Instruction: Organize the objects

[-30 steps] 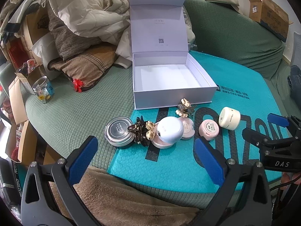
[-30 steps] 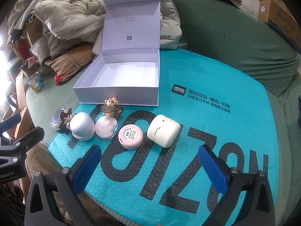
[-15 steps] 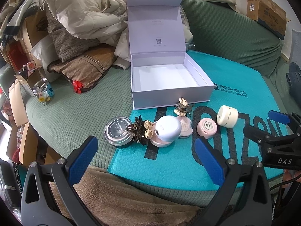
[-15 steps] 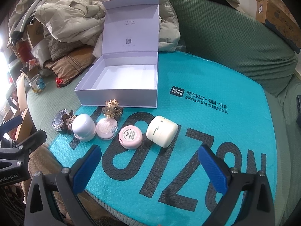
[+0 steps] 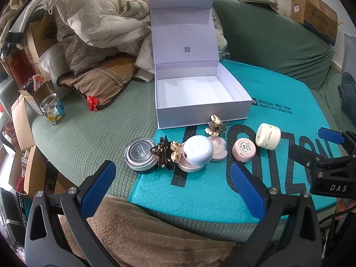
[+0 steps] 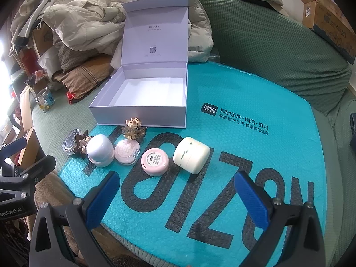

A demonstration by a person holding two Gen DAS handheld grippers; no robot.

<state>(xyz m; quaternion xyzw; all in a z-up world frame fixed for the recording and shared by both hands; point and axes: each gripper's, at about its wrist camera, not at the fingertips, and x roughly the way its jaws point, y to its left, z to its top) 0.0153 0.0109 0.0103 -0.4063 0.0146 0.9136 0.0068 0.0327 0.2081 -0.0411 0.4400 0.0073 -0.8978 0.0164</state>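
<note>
An open white box [image 5: 200,109] [image 6: 142,109] stands empty, lid up, at the back edge of a teal mat [image 6: 244,138]. In front of it lies a row of small items: a black-lidded jar [image 5: 140,152], a dark hair clip [image 5: 165,153], a white round case [image 5: 198,150] [image 6: 99,148], a pink compact [image 6: 127,150], a second hair clip [image 6: 133,128], a pink jar [image 5: 243,149] [image 6: 155,161] and a cream jar [image 5: 268,135] [image 6: 191,154]. My left gripper [image 5: 173,185] hangs open short of the row. My right gripper [image 6: 175,197] is open near the pink and cream jars.
The mat lies on a green sofa [image 6: 278,51]. Piled bedding and pillows [image 5: 100,22] fill the back left. A glass jar [image 5: 53,109] stands at the left edge. Cardboard boxes [image 5: 316,15] sit at the back right. A brown blanket [image 5: 144,229] lies below the left gripper.
Both views have drawn back slightly from the row of items. The objects have not moved and both grippers stay open.
</note>
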